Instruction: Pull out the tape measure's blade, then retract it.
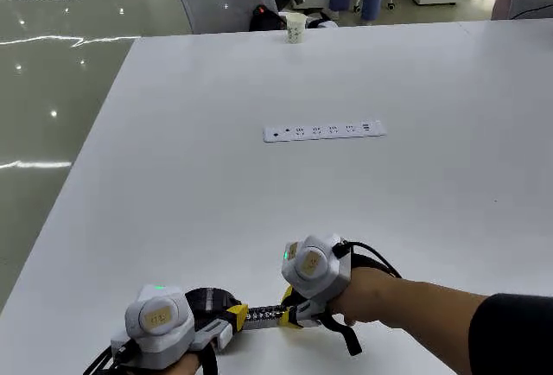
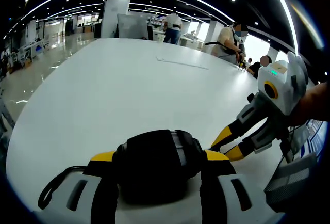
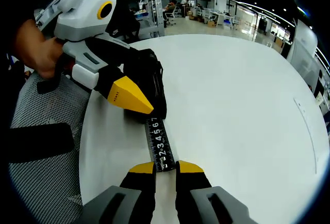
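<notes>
Okay, tape measure (image 2: 154,175): a rounded black case with a grey band down its front, sitting on the white table (image 1: 259,185) at the near edge, bottom left in the head view. A short length of blade (image 3: 156,136) was out. It was dark with white ticks, and the numerals 2 to 7 were readable in the right gripper view.

The left gripper (image 2: 160,157) was clamped around the case, with one yellow-tipped jaw on each side and the case filling the gap between them. A black strap loop hung off on its left in the left gripper view. The right gripper (image 3: 165,168) was pinched on the free end of the blade; its two yellow tips were nearly together with the blade tip between them. The right gripper's tips sat just beside the case, apart from the left gripper's tips.

The blade's long axis ran straight from the case mouth to the right gripper's jaws, lying flat just above or on the table; I could not tell which. In the head view it ran roughly left to right along the near table edge, case end at left, free end at right.

A white power strip (image 1: 322,130) lay mid-table and a paper cup (image 1: 295,28) stood at the far edge, both well apart from the tape measure.
</notes>
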